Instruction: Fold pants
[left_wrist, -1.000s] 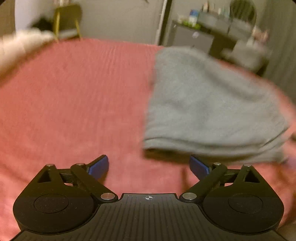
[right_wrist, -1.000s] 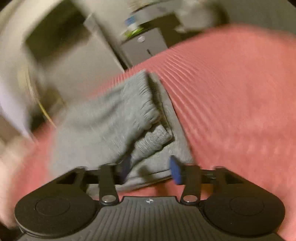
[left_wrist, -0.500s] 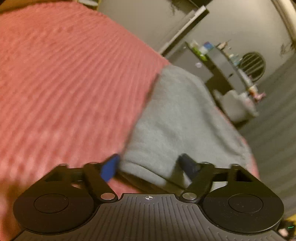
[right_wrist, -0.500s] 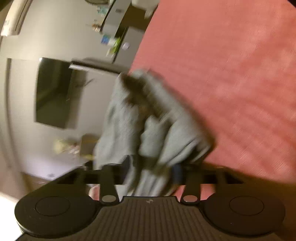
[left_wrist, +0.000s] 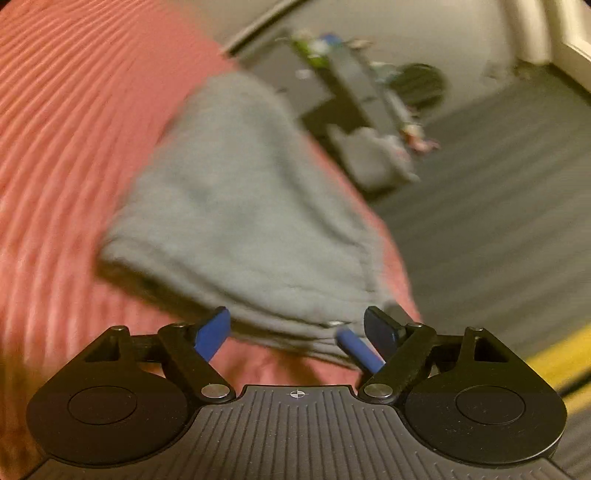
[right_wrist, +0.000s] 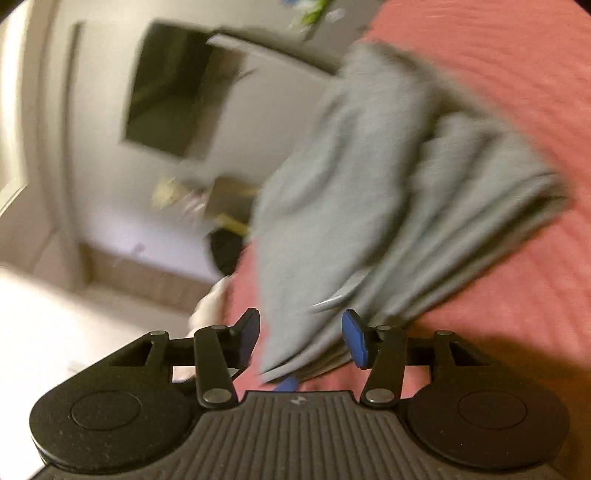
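The grey pants (left_wrist: 243, 206) lie folded in a thick stack on the red bedspread (left_wrist: 66, 155), close to the bed's right edge. My left gripper (left_wrist: 297, 332) is at the stack's near edge, which lies between its wide, opening jaws. Neither left pad visibly presses the cloth. A blue fingertip (left_wrist: 360, 350) of the other gripper pokes in beside the right pad. In the right wrist view the pants (right_wrist: 388, 192) are blurred, their layered corner between the opening jaws of my right gripper (right_wrist: 301, 336). The pads stand just off the cloth.
Past the bed's edge is grey floor (left_wrist: 498, 221). A dark dresser (left_wrist: 347, 85) with small items and a round fan (left_wrist: 421, 86) stand by the far wall. A dark screen (right_wrist: 173, 88) hangs on the wall, above a yellow-legged chair (right_wrist: 229, 206).
Both views have swung and tilted. The right jaws, pinched on the bunched pants half a second ago, now stand wider. The left gripper has closed in on the stack's near edge.
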